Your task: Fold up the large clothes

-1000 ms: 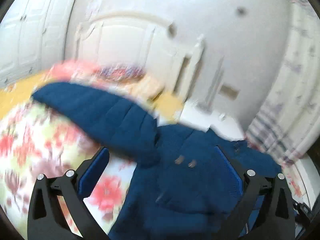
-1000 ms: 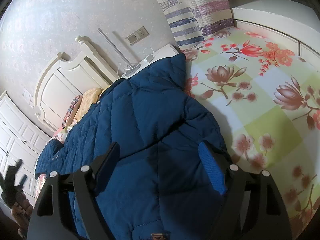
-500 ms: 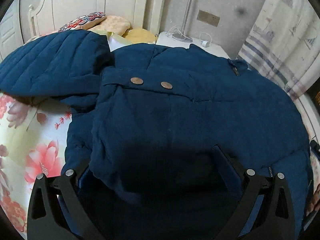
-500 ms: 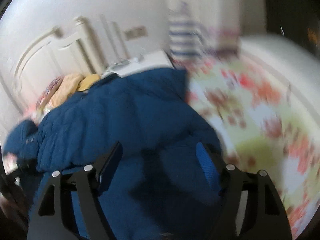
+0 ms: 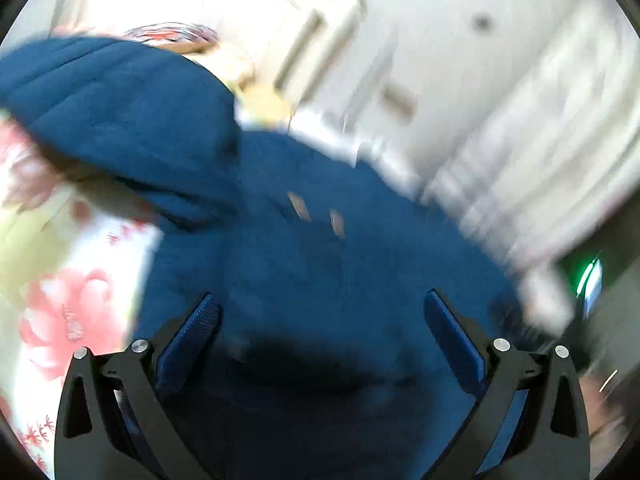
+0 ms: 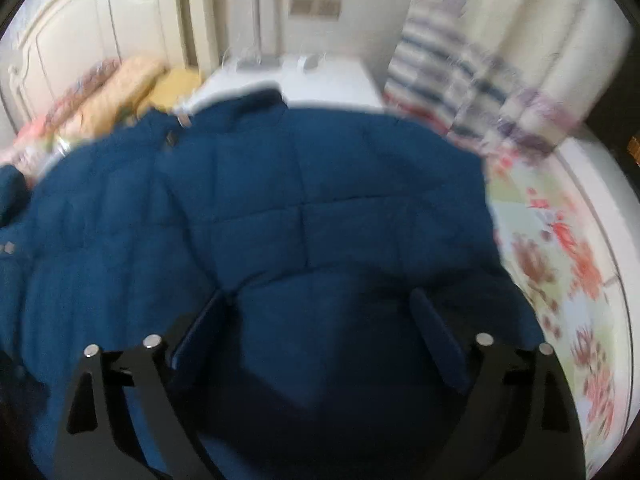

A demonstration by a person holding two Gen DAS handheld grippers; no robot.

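Observation:
A large dark blue quilted jacket lies spread on a floral bed sheet, with one sleeve stretched to the left and two copper snaps near its middle. My left gripper is open above the jacket's near part. In the right wrist view the jacket fills the frame, and my right gripper is open just over its near edge, holding nothing. Both views are blurred by motion.
Pillows lie by the white headboard. A white nightstand stands behind the jacket. Striped curtains hang at the right. The floral sheet shows to the right of the jacket.
Both cameras have swung: the left view has tilted up and back from the jacket, the right view has turned left to face the headboard side. Both grippers stay open.

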